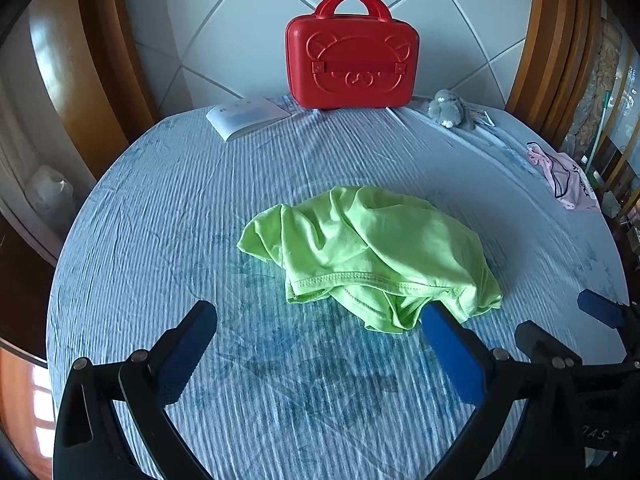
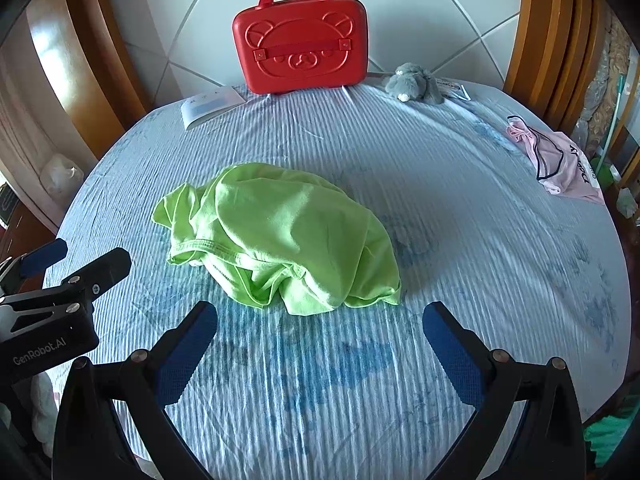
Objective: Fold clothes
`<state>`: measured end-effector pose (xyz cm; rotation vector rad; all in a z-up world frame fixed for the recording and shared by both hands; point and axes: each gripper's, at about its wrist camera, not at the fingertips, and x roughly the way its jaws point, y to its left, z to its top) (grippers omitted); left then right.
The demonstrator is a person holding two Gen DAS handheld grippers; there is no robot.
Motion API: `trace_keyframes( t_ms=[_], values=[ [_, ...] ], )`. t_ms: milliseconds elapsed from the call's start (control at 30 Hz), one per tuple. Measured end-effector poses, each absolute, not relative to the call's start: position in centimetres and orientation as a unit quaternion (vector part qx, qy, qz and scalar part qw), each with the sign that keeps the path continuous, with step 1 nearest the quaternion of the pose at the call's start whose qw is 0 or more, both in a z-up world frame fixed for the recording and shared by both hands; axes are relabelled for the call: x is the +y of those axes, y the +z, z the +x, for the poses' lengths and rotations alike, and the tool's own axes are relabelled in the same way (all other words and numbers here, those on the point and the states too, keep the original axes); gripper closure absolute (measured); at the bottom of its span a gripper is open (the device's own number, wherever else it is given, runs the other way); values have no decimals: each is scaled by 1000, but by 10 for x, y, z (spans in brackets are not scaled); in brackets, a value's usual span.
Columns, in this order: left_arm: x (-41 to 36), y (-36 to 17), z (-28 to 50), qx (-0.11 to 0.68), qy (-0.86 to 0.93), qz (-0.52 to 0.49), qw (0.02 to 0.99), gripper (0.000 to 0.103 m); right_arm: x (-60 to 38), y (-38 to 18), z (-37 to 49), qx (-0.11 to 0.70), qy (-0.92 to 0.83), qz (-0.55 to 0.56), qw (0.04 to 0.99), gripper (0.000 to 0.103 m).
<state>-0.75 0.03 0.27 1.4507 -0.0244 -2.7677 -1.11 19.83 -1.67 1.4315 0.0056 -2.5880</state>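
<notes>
A crumpled lime-green garment (image 1: 368, 256) (image 2: 280, 236) lies bunched in the middle of the round table with its blue striped cloth (image 1: 200, 200) (image 2: 460, 220). My left gripper (image 1: 320, 312) hovers open just in front of it, its right finger beside the garment's near hem, nothing between the pads. My right gripper (image 2: 320, 312) is open too, above the cloth just short of the garment's near edge. Each gripper shows at the side of the other's view: the right gripper (image 1: 560, 316) and the left gripper (image 2: 90, 250).
A red bear-face case (image 1: 352, 56) (image 2: 300, 40) stands at the far edge. Beside it lie a white booklet (image 1: 244, 116) (image 2: 210, 106) and a grey plush toy (image 1: 450, 110) (image 2: 416, 82). A pink garment (image 1: 564, 176) (image 2: 560, 160) lies at the right edge. Wooden chair backs ring the table.
</notes>
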Motion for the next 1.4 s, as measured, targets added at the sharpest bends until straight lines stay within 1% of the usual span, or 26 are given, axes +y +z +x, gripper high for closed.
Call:
trace_keyframes(
  t_ms=[1400],
  values=[
    [-7,-3,-14,6,-882,471,3,1,198,-21,-17,6,-869,486,95,0]
  ],
)
